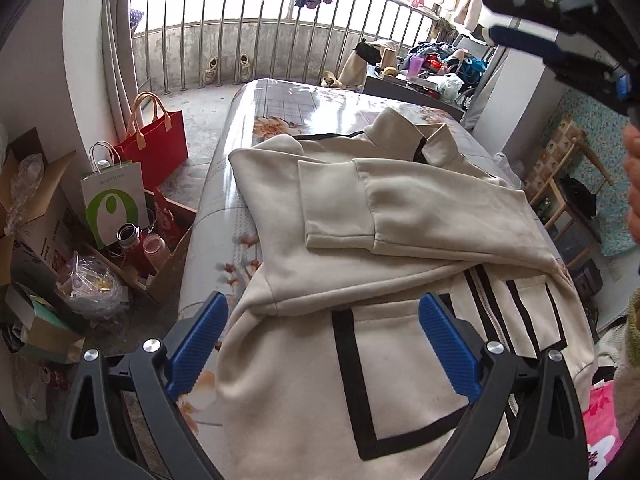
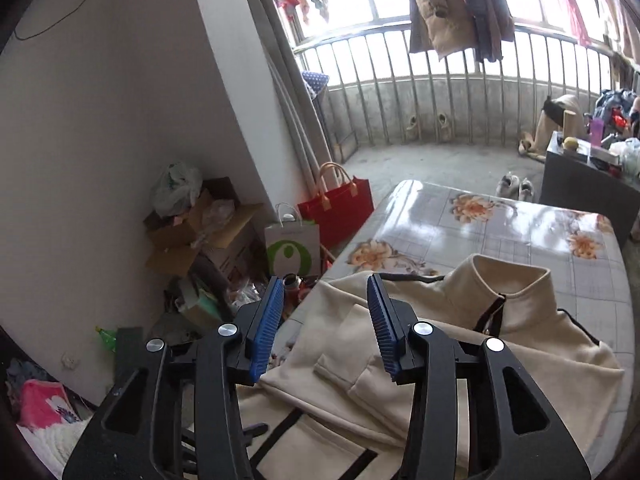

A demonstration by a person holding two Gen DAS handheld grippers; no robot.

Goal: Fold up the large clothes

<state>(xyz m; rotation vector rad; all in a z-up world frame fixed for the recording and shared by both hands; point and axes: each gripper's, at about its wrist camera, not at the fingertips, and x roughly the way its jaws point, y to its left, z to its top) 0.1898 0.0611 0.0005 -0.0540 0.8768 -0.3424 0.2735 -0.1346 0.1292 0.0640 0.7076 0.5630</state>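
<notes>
The only printed thing is the white paper bag (image 1: pixel 114 204) at the left of the left wrist view, with a green oval logo; a line of small lettering above the logo is too small to read. A red tote bag (image 1: pixel 154 142) stands just behind it.

The left gripper (image 1: pixel 322 344) is spread wide at the bottom of its frame, blue pads well apart, holding nothing, above the lower part of the cream jacket (image 1: pixel 400 216). The right gripper (image 2: pixel 326 324) is also open and empty, raised over the jacket's left edge.

The jacket lies across the middle of the floral table (image 1: pixel 288 108), collar toward the upper right, sleeves folded over the chest, black trim showing.
</notes>
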